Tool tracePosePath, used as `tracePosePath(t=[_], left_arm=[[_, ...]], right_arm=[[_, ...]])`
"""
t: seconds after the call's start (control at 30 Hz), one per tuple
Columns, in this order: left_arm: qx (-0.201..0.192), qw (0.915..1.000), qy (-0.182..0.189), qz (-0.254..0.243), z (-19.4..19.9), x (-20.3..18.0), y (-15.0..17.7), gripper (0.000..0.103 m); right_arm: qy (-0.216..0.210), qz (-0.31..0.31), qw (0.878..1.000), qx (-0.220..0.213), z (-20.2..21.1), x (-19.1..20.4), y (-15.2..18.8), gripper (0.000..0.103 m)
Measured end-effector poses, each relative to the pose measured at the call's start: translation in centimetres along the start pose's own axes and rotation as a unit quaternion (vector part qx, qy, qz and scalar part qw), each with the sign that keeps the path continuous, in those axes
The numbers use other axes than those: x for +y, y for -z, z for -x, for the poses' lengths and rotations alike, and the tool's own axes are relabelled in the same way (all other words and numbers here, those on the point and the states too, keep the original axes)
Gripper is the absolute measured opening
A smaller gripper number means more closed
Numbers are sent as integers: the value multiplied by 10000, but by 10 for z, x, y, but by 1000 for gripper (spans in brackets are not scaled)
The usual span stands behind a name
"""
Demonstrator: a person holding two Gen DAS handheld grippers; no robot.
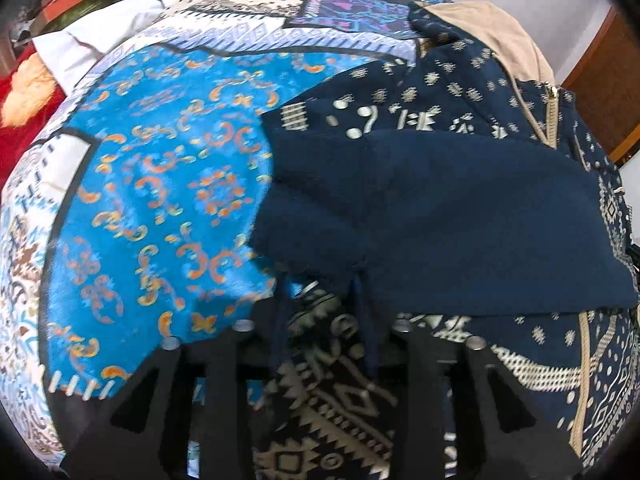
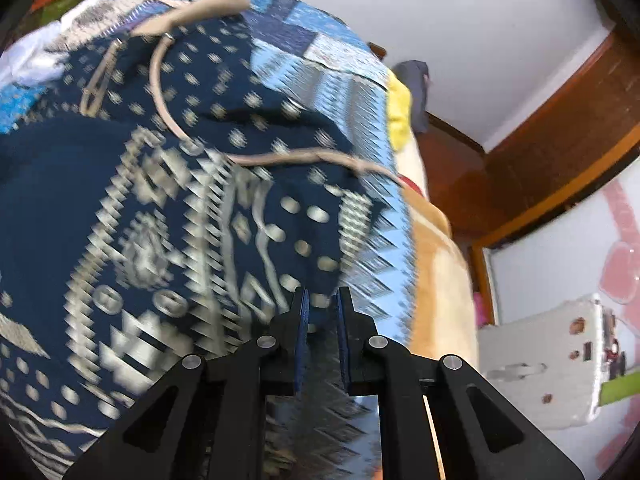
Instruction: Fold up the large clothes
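A navy hoodie [image 1: 460, 220] with cream geometric print, a tan hood lining [image 1: 492, 36] and a zip lies on the patterned bedspread [image 1: 160, 184]. One plain navy panel is folded across its middle. My left gripper [image 1: 324, 344] stands wide open over the hoodie's near edge, with printed fabric and two navy drawstrings between its fingers. In the right wrist view the hoodie [image 2: 180, 220] fills the left side, blurred by motion. My right gripper [image 2: 322, 300] is nearly closed over the hoodie's edge; whether it pinches cloth is unclear. A tan drawstring [image 2: 280, 158] lies across the hoodie.
The bed's right edge shows an orange blanket [image 2: 436, 264] and a yellow cloth [image 2: 400, 108]. A wooden door frame [image 2: 540, 168] and a white wall stand beyond. A white pillow [image 1: 92, 44] and red fabric [image 1: 24, 120] lie at the far left.
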State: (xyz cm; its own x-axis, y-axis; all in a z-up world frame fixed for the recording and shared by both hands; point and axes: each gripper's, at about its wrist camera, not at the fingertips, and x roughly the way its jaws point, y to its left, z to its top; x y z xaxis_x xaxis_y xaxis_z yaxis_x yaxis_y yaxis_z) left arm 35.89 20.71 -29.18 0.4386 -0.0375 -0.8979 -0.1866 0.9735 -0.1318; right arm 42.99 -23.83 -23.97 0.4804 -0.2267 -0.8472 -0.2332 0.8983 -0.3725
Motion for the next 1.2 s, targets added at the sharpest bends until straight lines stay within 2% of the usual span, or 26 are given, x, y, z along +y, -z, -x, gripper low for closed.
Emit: tracePosePath(t=[0.13, 0.23, 0.4, 0.47, 0.53, 0.6, 0.73, 0.87, 0.97, 1.0, 1.1, 1.17, 1.2], left_arm=[[131, 9995, -298, 25, 7, 13, 7, 42], [181, 9993, -320, 104, 17, 22, 13, 44], [-42, 9982, -594, -104, 51, 27, 15, 45], [-143, 9978, -628, -170, 67, 28, 12, 52], [-320, 9968, -694, -235, 81, 24, 3, 62], [-488, 9958, -700, -321, 91, 14, -10, 67], [-681, 9955, -506, -412, 90, -14, -39, 79], [-485, 9967, -336, -556, 50, -46, -58, 80], [-164, 9963, -417, -733, 15, -64, -56, 80], [-63, 9957, -467, -795, 5, -69, -54, 80], [254, 9916, -702, -1060, -28, -77, -43, 81], [77, 9906, -805, -1099, -32, -76, -36, 90], [27, 9905, -849, -1081, -32, -74, -34, 95]], right_arm=[[-340, -227, 9992, 23, -3, -21, 10, 8], [-429, -274, 9987, 2, -4, -32, 17, 9], [-466, -340, 9983, 36, -9, -47, 24, 10], [-543, -457, 9974, 150, -5, -53, 22, 10], [-902, -643, 9937, 182, 4, -57, 15, 10], [-1363, -770, 9877, -30, 18, -64, 0, 10], [-1556, -573, 9851, -448, 38, -52, -34, 10], [-1168, 89, 9924, -389, 23, -9, -63, 10], [-658, 556, 9962, 110, -16, 22, -66, 10], [-390, 703, 9967, 64, -25, 29, -63, 10], [-11, 986, 9944, -374, -22, 36, -53, 10], [121, 955, 9939, -542, -20, 33, -47, 18], [272, 923, 9934, -618, -20, 31, -45, 42]])
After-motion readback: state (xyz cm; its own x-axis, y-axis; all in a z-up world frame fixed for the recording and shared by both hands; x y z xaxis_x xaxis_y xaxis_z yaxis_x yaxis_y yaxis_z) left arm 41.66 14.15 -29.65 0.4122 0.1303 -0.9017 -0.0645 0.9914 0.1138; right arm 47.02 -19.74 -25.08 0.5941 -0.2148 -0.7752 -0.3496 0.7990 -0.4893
